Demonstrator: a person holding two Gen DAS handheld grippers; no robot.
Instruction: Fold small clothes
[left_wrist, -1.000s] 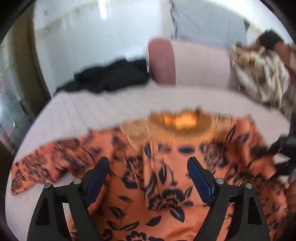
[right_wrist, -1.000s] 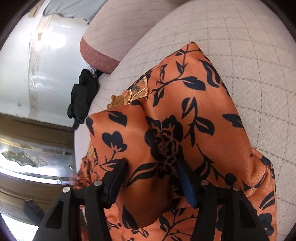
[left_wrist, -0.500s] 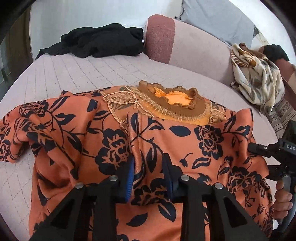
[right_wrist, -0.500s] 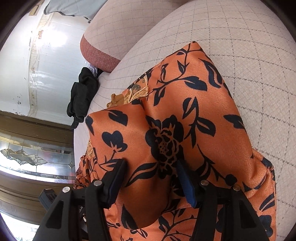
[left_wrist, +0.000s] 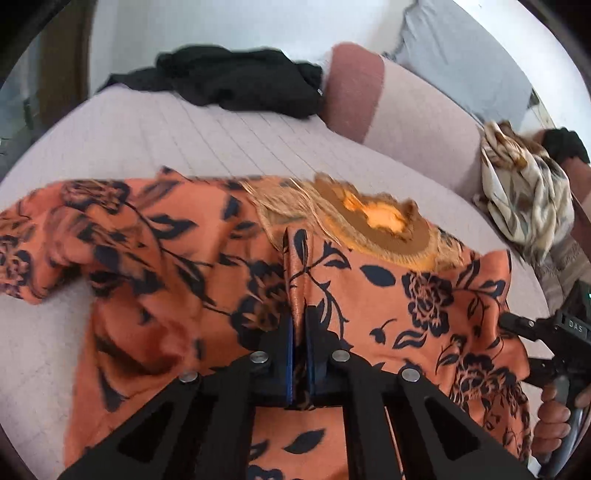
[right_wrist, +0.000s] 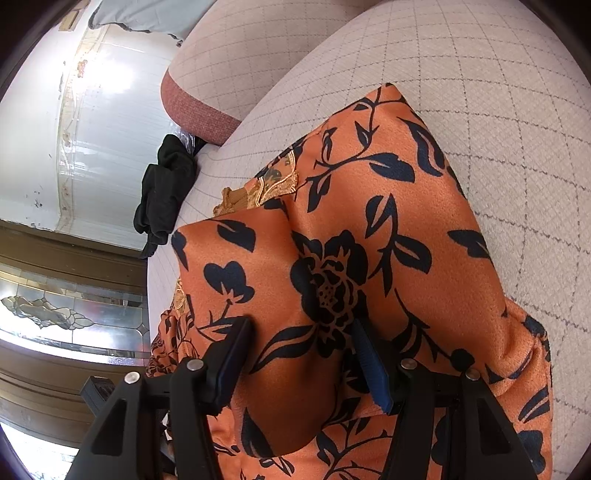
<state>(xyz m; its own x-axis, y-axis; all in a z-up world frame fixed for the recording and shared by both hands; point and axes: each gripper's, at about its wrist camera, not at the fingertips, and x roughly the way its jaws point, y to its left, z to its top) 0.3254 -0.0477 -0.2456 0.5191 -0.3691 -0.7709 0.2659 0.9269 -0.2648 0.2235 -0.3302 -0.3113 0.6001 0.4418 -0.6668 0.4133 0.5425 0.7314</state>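
- Orange satin garment (left_wrist: 177, 266) printed with navy flowers and leaves lies spread across a pale quilted cushion (left_wrist: 229, 144), its gold-embroidered brown neckline (left_wrist: 388, 229) turned toward the far side.
- Left gripper (left_wrist: 299, 332), black with blue pads, is clenched on a raised pleat of this garment near its middle; the pinched ridge runs up toward the neckline.
- Left sleeve of the garment (left_wrist: 48, 236) trails out to the left edge of the left wrist view, blurred.
- Right gripper (right_wrist: 306, 354) rests on a puffed-up fold of the same garment (right_wrist: 369, 229), its jaws standing apart with the bulge of cloth between them; both pads appear to touch the cloth, but whether they actually grip it cannot be told.
- In the left wrist view the right gripper (left_wrist: 517, 328) shows at the garment's right edge, with the person's hand (left_wrist: 554, 417) around its handle.
- Crumpled black garment (left_wrist: 229, 77) lies at the far end of the cushion, well apart from the orange one.
- Cream and brown patterned cloth (left_wrist: 524, 188) is bunched against the padded backrest (left_wrist: 417, 122), which ends in a dull red band (left_wrist: 352, 88).
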